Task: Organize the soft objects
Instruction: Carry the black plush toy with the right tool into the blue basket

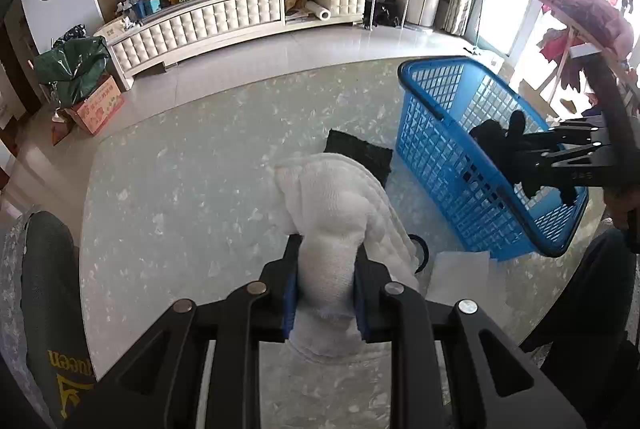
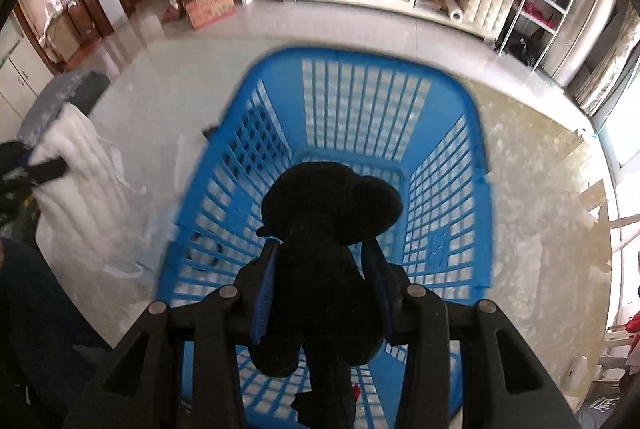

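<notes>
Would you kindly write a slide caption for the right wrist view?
Right gripper holds a black plush toy above the blue basket on the marbled table.

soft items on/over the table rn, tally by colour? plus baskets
White: 1, the white cloth in the left gripper
Black: 2, the black plush toy in the right gripper over the basket, and the black cloth on the table
Blue basket: 1
Total: 4

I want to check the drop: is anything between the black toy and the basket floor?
Nothing visible. The right gripper holds the black toy over the open blue basket, whose floor below looks bare.
</notes>
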`<state>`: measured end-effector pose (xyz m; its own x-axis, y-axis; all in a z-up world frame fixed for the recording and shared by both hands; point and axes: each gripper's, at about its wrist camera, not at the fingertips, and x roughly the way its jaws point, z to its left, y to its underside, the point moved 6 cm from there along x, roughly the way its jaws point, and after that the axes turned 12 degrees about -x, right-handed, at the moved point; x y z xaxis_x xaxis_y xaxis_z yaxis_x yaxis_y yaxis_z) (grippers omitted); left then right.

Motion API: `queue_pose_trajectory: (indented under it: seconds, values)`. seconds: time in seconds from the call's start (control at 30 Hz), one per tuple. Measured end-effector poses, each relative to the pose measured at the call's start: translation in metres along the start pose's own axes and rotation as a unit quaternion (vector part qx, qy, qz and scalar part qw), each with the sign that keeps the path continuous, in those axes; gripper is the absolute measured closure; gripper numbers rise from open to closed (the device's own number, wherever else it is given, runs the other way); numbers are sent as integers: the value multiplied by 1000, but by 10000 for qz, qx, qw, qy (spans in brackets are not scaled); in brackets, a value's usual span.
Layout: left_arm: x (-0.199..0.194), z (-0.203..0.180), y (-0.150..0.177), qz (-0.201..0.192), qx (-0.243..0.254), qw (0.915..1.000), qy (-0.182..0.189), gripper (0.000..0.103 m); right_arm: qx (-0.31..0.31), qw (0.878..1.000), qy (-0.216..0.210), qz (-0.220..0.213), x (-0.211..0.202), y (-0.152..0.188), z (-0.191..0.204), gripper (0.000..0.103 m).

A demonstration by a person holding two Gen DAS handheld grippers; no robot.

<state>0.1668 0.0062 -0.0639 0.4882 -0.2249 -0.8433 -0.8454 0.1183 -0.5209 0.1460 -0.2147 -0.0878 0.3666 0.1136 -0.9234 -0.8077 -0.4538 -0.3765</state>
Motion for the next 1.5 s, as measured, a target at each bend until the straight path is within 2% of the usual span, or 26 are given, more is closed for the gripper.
queue_pose_trajectory:
  seconds: [0.13,0.3,0.43,0.67,0.77,0.83,0.93,1.0,1.07,1.2,1.3,1.5]
  values:
    - [1,0,0,19,4,10000,1,82,-152,9995,-90,278,23,0,3,64]
    - [2,-1,1,24,56,10000,5,82,-547,9964,54,651,38,4,11,64]
    - [4,-1,3,34,77,10000,-16,82,-599,9960,51,657,42,-4,9,65]
    - [3,-2,3,18,98,9999,-46,82,-720,9932,138,903,44,5,8,61]
    - [5,-1,4,27,109,9999,-56,82,-680,9940,172,835,38,4,9,60]
    - [6,0,5,47,117,9999,-85,82,-670,9940,207,843,35,4,10,57]
    - [6,0,6,45,128,9999,-66,82,-656,9939,300,837,36,5,10,43]
    - [5,-1,7,65,127,9999,-34,82,-635,9945,343,755,30,4,11,22]
    - [5,-2,7,72,149,9999,-33,82,-625,9952,342,674,25,4,11,11]
    - [2,-8,7,128,139,9998,103,82,-551,9961,311,607,17,8,12,6]
    - [-4,-17,5,147,167,9995,218,82,-409,9973,336,514,13,11,12,5]
    - [-24,-42,-5,25,317,9993,217,82,-287,9986,301,317,2,14,17,5]
